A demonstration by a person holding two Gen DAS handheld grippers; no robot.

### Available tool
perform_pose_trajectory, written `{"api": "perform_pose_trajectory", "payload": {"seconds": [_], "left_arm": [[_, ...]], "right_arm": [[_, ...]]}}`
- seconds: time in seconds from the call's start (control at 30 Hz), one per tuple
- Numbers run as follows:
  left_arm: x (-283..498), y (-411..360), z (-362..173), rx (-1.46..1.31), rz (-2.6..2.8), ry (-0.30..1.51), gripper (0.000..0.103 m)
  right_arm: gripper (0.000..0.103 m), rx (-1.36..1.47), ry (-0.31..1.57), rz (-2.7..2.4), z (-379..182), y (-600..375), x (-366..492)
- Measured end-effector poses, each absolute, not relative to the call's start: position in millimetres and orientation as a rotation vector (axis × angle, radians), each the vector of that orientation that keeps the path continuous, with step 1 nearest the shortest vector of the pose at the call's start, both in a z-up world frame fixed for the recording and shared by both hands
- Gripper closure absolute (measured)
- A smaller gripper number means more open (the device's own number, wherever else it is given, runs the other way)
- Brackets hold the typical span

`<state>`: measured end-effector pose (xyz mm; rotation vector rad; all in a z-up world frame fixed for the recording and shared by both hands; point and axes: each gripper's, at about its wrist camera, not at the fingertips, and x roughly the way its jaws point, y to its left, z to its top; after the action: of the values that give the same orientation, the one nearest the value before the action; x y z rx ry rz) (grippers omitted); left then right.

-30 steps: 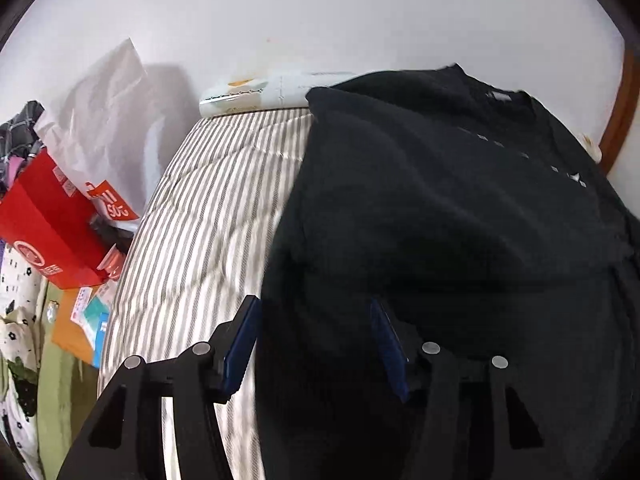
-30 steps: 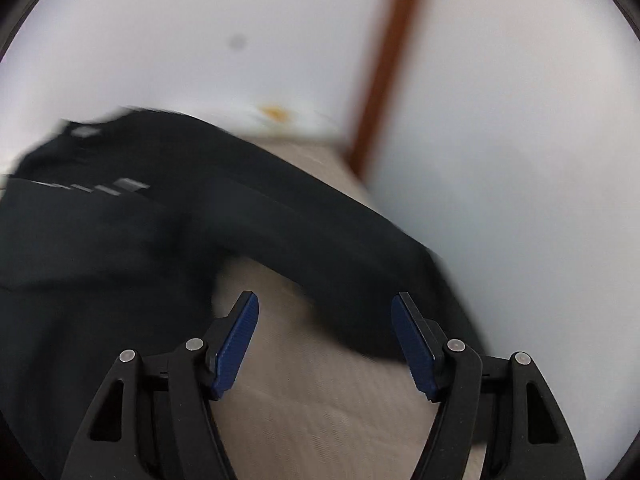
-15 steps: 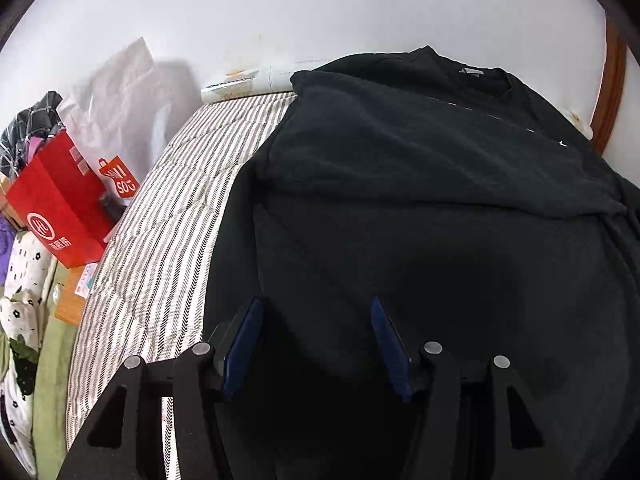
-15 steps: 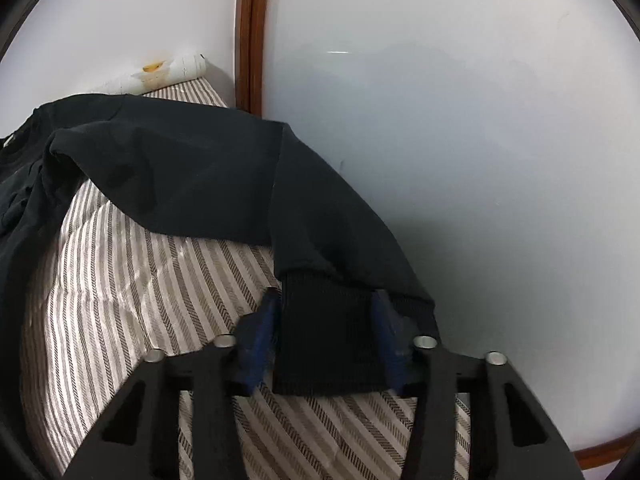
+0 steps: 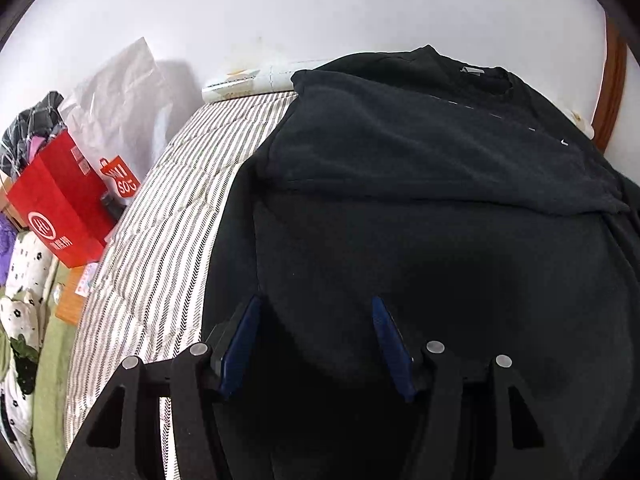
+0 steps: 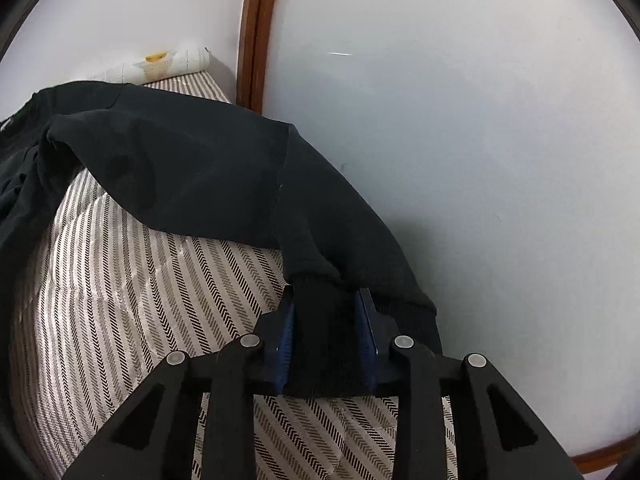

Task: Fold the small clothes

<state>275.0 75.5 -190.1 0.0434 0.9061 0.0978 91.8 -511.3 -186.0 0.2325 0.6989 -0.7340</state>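
Note:
A black sweatshirt (image 5: 420, 200) lies spread on a striped mattress (image 5: 168, 232), one sleeve folded across its chest. My left gripper (image 5: 316, 320) is open above the sweatshirt's lower body, with nothing between its blue pads. In the right wrist view the other sleeve (image 6: 224, 176) stretches along the wall. My right gripper (image 6: 326, 320) is shut on the sleeve's ribbed cuff (image 6: 324, 344), just above the mattress (image 6: 120, 300).
A red paper bag (image 5: 60, 204) and a white plastic bag (image 5: 120, 92) stand left of the mattress, with a floral cloth (image 5: 24, 288) below. A white roll (image 5: 256, 80) lies at the head end. A wall (image 6: 480, 160) and brown wooden trim (image 6: 256, 40) bound the right side.
My right gripper swung right, dropped to the sleeve end and closed on the cuff. My left gripper drew back over the sweatshirt's body and stayed open.

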Motion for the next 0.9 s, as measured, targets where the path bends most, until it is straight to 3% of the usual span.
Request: {"api": "perform_pose_trajectory", "payload": {"seconds": [0.4,0.57,0.9], "left_arm": [[276.1,83.4,-190.8,-0.005,0.087,0.915,0.04],[275.8,83.7,-190.7,-0.006,0.09,0.915,0.039],[276.6,86.1,-190.9,-0.015,0.087,0.919,0.032]], "right_arm": [[0.076,0.244,0.693,-0.734,-187.6,-508.1,78.8],[0.091,0.263,0.68,-0.741,-188.4,-510.3,78.0],[0.094,0.33,0.609,-0.713,-183.3,-516.5,66.0]]}}
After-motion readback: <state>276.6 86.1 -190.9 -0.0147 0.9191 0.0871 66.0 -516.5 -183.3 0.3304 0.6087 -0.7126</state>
